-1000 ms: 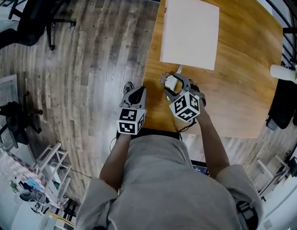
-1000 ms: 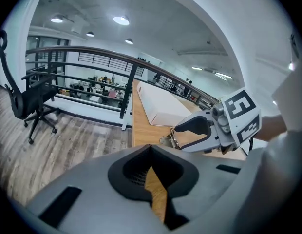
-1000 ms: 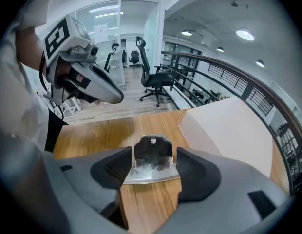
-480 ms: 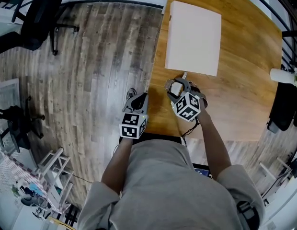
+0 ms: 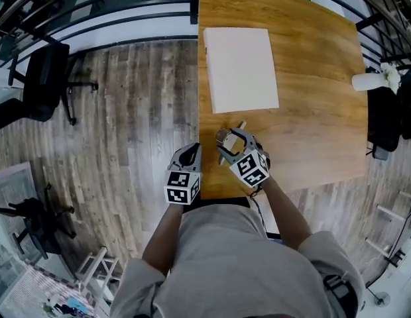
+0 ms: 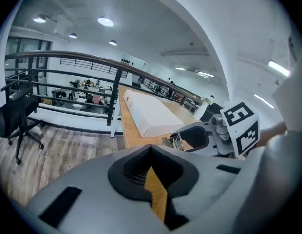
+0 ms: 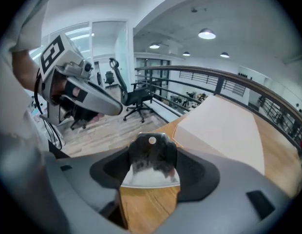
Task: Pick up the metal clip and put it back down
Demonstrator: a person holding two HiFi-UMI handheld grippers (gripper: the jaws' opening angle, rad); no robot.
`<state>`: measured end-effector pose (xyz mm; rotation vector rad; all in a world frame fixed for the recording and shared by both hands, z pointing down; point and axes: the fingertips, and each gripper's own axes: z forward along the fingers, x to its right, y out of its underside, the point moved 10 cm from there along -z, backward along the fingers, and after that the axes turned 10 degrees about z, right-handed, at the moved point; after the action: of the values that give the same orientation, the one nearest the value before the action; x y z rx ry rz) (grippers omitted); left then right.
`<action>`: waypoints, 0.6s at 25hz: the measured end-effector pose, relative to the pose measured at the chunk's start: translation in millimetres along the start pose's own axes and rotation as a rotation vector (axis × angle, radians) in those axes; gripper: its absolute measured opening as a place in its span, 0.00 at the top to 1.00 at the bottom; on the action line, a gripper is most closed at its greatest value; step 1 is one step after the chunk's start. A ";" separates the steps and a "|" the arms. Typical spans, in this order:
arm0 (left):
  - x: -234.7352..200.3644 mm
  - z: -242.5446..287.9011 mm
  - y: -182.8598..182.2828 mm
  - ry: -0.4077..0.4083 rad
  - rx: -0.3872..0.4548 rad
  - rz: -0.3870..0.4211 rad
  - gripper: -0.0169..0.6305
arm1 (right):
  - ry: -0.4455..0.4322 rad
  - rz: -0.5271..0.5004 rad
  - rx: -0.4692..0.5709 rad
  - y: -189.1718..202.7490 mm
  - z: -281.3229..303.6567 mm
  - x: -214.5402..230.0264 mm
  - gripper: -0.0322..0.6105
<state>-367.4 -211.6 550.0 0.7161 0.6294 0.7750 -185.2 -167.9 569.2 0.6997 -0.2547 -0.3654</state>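
Head view is showing the person standing at the near edge of a wooden table (image 5: pixel 311 111), which is filling the upper right of the frame, with a gripper in each hand. The right gripper (image 5: pixel 227 140) is hovering low over the table's near left corner, just below the middle of the frame, and its jaws are standing spread wide. The metal clip (image 7: pixel 152 162) is sitting between them in the right gripper view, in the centre of that frame, its dark rounded part upward and its shiny flat part across the gap, with bare wood showing beneath it. The clip's edges are lying close against the pads on both sides, yet the jaws are looking parted rather than clamping, and I cannot tell whether the clip is touching the wood. The left gripper (image 5: pixel 191 151) is hanging just off the table's left edge over the grey plank floor (image 5: pixel 126 124), near the right one, and in its own view its jaws are meeting tip to tip with nothing between them. A flat white box (image 5: pixel 240 68) is lying on the table above the clip, near it but apart. A black office chair (image 5: pixel 46 78) is standing at the far left of the head view.
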 end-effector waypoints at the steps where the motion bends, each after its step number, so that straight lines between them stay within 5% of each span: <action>1: 0.7 0.7 -4.0 0.018 0.009 0.018 0.94 | 0.021 0.037 0.032 0.2 -6.3 -3.1 0.50; 7: 7.8 -12.9 -35.4 0.112 0.069 0.087 0.94 | 0.132 0.293 0.218 -1.1 -47.9 -28.7 0.50; 15: 16.5 -31.2 -101.0 0.215 0.246 0.230 0.94 | 0.397 0.478 0.543 -26.9 -110.7 -39.6 0.50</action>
<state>-340.8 -239.7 450.2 0.9494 0.8572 1.0061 -189.2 -106.7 465.3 1.1916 -0.1331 0.3166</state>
